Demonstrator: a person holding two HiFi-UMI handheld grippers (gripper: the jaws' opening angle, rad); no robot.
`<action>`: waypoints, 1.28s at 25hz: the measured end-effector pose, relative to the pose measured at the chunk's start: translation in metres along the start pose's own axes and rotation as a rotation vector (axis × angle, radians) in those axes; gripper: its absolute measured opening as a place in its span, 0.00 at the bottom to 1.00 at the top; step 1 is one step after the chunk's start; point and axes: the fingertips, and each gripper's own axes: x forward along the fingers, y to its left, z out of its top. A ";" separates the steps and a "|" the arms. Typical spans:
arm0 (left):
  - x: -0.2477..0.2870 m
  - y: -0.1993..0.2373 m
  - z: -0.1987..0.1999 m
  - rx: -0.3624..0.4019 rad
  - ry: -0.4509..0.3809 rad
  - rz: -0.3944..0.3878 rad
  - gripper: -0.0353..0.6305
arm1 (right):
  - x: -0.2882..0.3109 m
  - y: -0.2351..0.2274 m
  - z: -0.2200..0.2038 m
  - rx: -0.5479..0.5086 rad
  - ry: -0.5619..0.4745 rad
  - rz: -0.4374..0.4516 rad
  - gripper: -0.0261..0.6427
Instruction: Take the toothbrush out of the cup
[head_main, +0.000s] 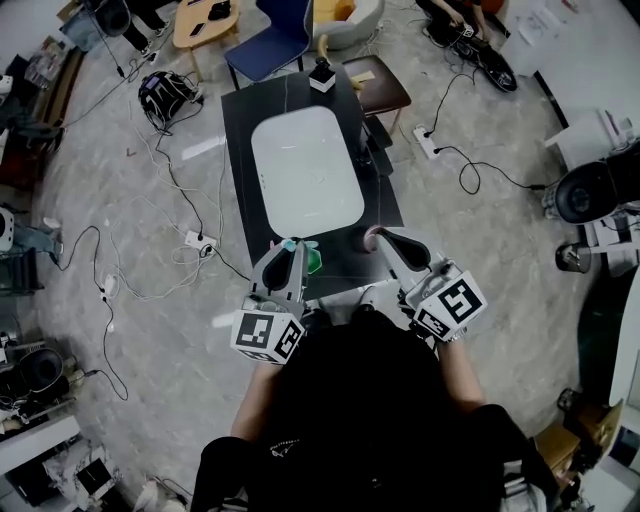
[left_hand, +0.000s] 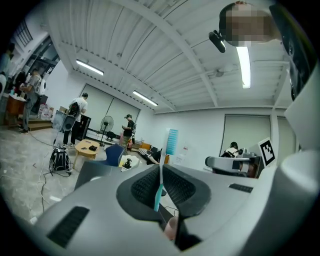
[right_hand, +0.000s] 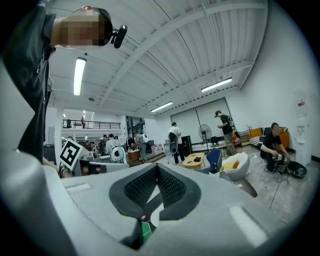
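L gripper (left_hand: 161, 168): jaws clenched on the toothbrush (left_hand: 160, 184), pads pinching the shaft about mid-length. Its long axis runs upright, crosswise to the jaws, w/ the blue bristle head above them and the teal handle end below. That lower end hangs in open air w/ no rim or wall round it, so I judge the brush is already clear of the cup and the task is nearly done.

R gripper (right_hand: 156, 168): jaws closed tip to tip, nothing seen between the pads. It's level w/ the L one and well to its right, so the L does the work here.

Just past the tips, head view: a green thing (head_main: 313, 261) sits just beside the L gripper's nose on its right, and a pink thing (head_main: 372, 238) sits at the R gripper's tip. Can't tell if the pink one touches that tip. Either could be the cup. Both are too small to settle it, though green is nearer the brush.

What the next move turns on: the handle end points down toward whatever lies under the L jaws. Any sideways carry should prob. start only once that end is above the rim, otherwise it may clip and tip the cup.

Farther on: black table (head_main: 240, 190) w/ a bare white tray (head_main: 305, 170) ahead of both grippers, a likely set-down spot. Beyond it, a blue chair (head_main: 275, 40).
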 end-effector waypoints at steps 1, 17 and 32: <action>0.001 0.000 0.003 0.006 -0.005 -0.001 0.09 | 0.001 -0.002 0.003 -0.005 -0.007 -0.003 0.05; 0.002 0.006 0.056 0.074 -0.103 0.001 0.09 | 0.007 -0.008 0.060 -0.056 -0.123 -0.012 0.05; -0.005 0.011 0.074 0.095 -0.151 0.004 0.09 | 0.013 0.000 0.075 -0.076 -0.160 0.003 0.05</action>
